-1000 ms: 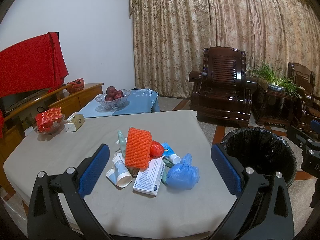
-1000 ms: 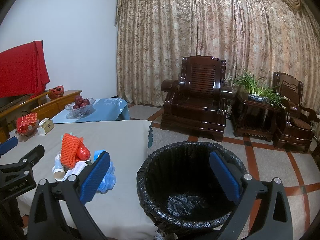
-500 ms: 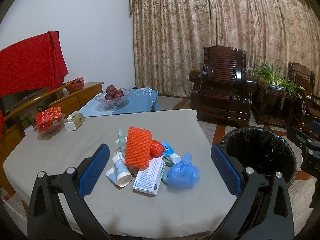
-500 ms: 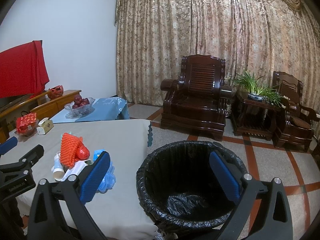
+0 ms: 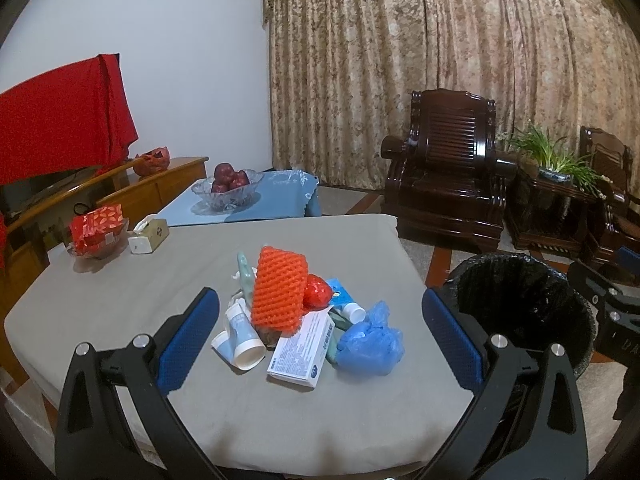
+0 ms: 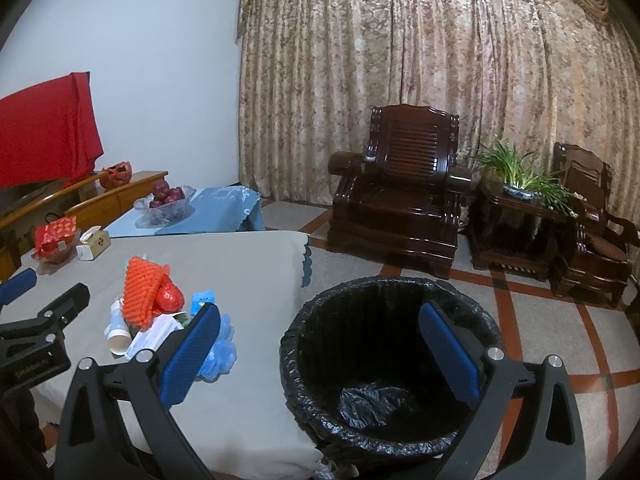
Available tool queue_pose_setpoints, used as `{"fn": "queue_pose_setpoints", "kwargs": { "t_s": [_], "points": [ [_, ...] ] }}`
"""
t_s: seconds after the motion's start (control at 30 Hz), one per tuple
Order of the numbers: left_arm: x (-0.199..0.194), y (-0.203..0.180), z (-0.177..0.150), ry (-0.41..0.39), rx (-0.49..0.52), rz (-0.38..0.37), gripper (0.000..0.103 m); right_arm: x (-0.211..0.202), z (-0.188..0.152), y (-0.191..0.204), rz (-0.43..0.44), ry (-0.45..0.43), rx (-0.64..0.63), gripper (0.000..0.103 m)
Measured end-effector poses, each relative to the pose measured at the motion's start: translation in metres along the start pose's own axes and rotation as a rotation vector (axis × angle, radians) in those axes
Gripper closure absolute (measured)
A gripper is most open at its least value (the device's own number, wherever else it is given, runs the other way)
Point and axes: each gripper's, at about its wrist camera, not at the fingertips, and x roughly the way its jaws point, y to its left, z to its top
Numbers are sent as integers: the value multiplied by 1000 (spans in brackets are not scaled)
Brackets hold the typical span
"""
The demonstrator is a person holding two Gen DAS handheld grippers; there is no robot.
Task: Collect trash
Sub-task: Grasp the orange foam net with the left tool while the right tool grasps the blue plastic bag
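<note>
A pile of trash lies on the grey table (image 5: 120, 300): an orange foam net (image 5: 278, 290), a red wrapper (image 5: 317, 289), a white tube (image 5: 242, 330), a white printed box (image 5: 302, 346), a blue tube (image 5: 343, 298) and a crumpled blue bag (image 5: 370, 340). My left gripper (image 5: 320, 340) is open and empty, held just short of the pile. My right gripper (image 6: 320, 354) is open and empty above the black-lined bin (image 6: 394, 360) to the table's right. The pile also shows in the right wrist view (image 6: 144, 300).
A red gift box in a dish (image 5: 96, 230) and a tissue box (image 5: 149, 235) stand at the table's far left. A fruit bowl (image 5: 228, 188) sits on a low blue table behind. Dark wooden armchairs (image 5: 448, 168) and a potted plant (image 5: 554, 160) stand along the curtain.
Both grippers have drifted very slightly; the views are almost unchanged. Both stay open and empty, and nothing in the pile has moved.
</note>
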Motion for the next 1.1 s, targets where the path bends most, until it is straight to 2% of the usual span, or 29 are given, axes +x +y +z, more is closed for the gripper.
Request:
{"fn": "queue_pose_setpoints", "kwargs": {
  "t_s": [0.27,0.43,0.57,0.6,0.77,0.87,0.97,1.03,1.07,1.1],
  "points": [
    [29,54,1,32,-40,105,5,28,3,31,66,18,-24,6],
    [54,91,-11,78,-71,171,5,64,-6,67,171,83,-49,6],
    [73,107,-25,125,-67,182,5,93,-18,98,252,136,-74,7],
    [76,110,-28,135,-73,182,5,102,-23,109,269,157,-96,10],
    [90,121,-40,153,-99,179,5,137,-46,137,286,231,-169,17],
    [101,122,-44,168,-98,174,5,151,-55,140,287,276,-179,23],
    [108,122,-48,178,-102,170,5,163,-62,142,303,320,-191,38],
    [113,119,-48,186,-95,166,7,167,-66,143,347,347,-178,57],
    [115,118,-47,189,-93,161,10,169,-66,143,360,358,-176,60],
    [116,117,-47,192,-93,152,13,169,-66,142,357,358,-179,69]
  ]
}}
